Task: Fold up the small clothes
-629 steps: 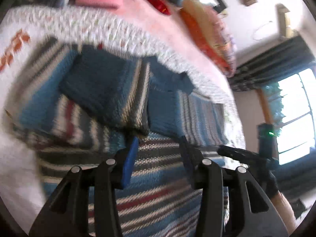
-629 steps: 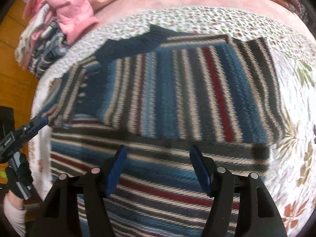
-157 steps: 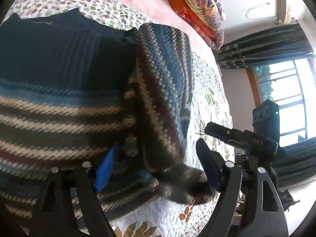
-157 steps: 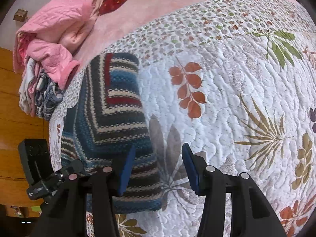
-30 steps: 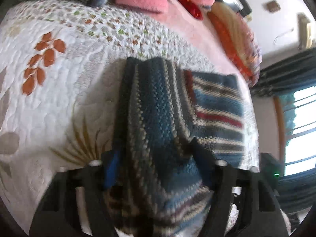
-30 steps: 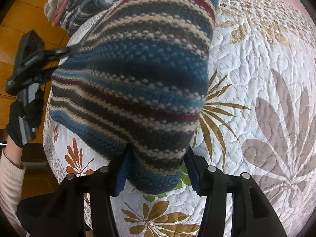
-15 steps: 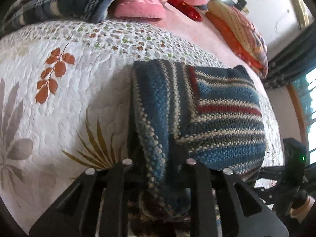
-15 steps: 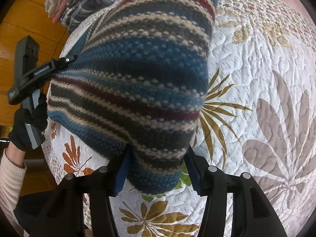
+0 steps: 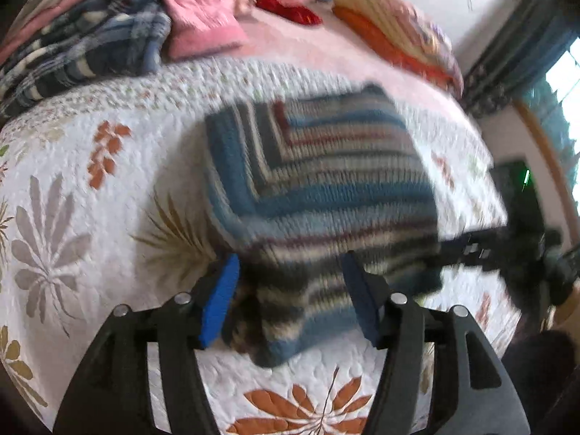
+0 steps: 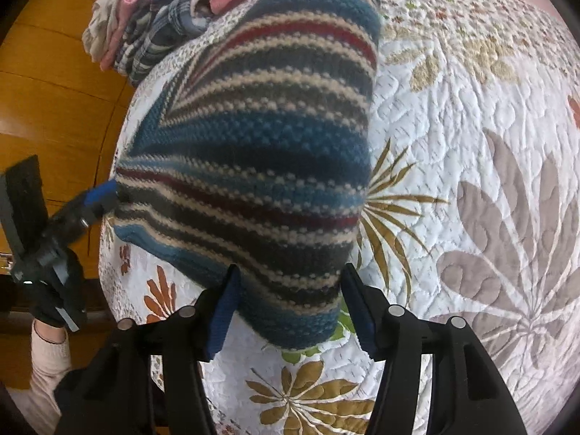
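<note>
A folded striped knit sweater (image 9: 319, 188) in blue, grey, cream and red lies on the white leaf-print quilt (image 9: 72, 195). My left gripper (image 9: 290, 301) is open, and the sweater's near edge lies between its blue pads (image 9: 219, 301). In the right wrist view the same sweater (image 10: 261, 152) fills the middle. Its near corner bulges between the wide-apart fingers of my right gripper (image 10: 290, 308), which is open. The left gripper (image 10: 98, 195) also shows there, its blue tip at the sweater's left edge, held by a gloved hand (image 10: 54, 290).
A heap of pink and plaid clothes (image 9: 108, 36) lies at the far left of the bed, also seen as a clothes heap (image 10: 163, 18) from the right. Orange patterned bedding (image 9: 398, 29) lies at the back. The wooden floor (image 10: 54, 90) starts past the quilt's left edge.
My left gripper, shut on the sweater half a second ago, has opened and pulled back a little. The right gripper stays wide around the sweater's corner.
</note>
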### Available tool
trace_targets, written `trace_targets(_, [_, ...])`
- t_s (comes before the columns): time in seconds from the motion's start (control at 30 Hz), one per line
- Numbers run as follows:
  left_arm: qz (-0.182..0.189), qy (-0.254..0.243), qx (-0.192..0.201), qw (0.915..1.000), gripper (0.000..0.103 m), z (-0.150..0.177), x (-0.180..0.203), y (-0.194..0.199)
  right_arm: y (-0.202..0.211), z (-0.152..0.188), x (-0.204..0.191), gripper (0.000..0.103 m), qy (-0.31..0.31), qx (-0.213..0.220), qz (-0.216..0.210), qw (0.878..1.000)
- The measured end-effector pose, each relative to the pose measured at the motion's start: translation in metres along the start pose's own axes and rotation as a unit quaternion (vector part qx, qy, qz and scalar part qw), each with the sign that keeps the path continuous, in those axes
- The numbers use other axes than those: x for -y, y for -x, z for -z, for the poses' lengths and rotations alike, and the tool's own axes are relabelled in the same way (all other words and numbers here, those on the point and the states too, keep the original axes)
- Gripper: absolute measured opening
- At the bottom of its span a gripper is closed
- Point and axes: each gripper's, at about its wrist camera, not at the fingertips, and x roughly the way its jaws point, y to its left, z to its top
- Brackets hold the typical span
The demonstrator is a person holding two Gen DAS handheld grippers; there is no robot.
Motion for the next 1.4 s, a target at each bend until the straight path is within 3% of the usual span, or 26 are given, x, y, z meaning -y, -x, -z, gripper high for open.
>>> trace_targets(0.13, [-0.054, -0.038, -0.042, 0.997, 0.059, 0.018, 0.001, -0.031, -0.013, 0.006, -0.003, 0.058, 0.013, -0.014, 0.026, 0.999])
trace_targets(0.2, [-0.059, -0.036, -0.044, 0.9966, 0.063, 0.023, -0.006, -0.039, -0.018, 0.007, 0.0, 0.057, 0.015, -0.019, 0.03, 0.999])
trace_targets(0.3, [-0.009, 0.027, -0.05, 0.9984, 0.065, 0.026, -0.03, -0.043, -0.024, 0.006, 0.002, 0.057, 0.021, -0.022, 0.037, 0.999])
trace_targets(0.47, [0.059, 0.077, -0.043, 0.9943, 0.063, 0.018, -0.045, -0.026, -0.015, 0.004, 0.006, 0.058, 0.028, -0.02, 0.028, 0.999])
trace_targets(0.57, [0.127, 0.136, -0.007, 0.9825, 0.069, 0.006, -0.065, -0.001, 0.003, -0.003, 0.0, 0.058, 0.04, 0.006, 0.015, 0.999])
trace_targets(0.63, [0.147, 0.16, 0.016, 0.976, 0.073, 0.001, -0.075, 0.012, 0.016, -0.011, 0.004, 0.065, 0.023, 0.03, -0.007, 0.999])
trace_targets(0.73, [0.125, 0.17, 0.037, 0.9768, 0.078, -0.013, -0.086, 0.02, 0.027, -0.021, 0.013, 0.069, 0.001, 0.053, -0.025, 0.998])
trace_targets(0.8, [0.115, 0.172, 0.03, 0.9779, 0.08, -0.019, -0.088, 0.011, 0.029, -0.029, 0.021, 0.07, -0.014, 0.061, -0.034, 0.997])
trace_targets(0.93, [0.127, 0.194, 0.0, 0.9728, 0.08, -0.029, -0.096, -0.025, 0.024, -0.044, 0.036, 0.071, -0.027, 0.067, -0.056, 0.996])
trace_targets(1.1, [0.136, 0.184, -0.026, 0.9731, 0.081, -0.041, -0.097, -0.062, 0.013, -0.061, 0.036, 0.078, -0.018, 0.071, -0.077, 0.994])
trace_targets(1.27, [0.155, 0.18, -0.022, 0.9711, 0.085, -0.052, -0.094, -0.076, -0.015, -0.079, 0.031, 0.094, -0.014, 0.069, -0.105, 0.992])
trace_targets(1.4, [0.145, 0.146, -0.028, 0.9781, 0.084, -0.061, -0.075, -0.087, -0.035, -0.083, 0.04, 0.096, -0.03, 0.059, -0.13, 0.989])
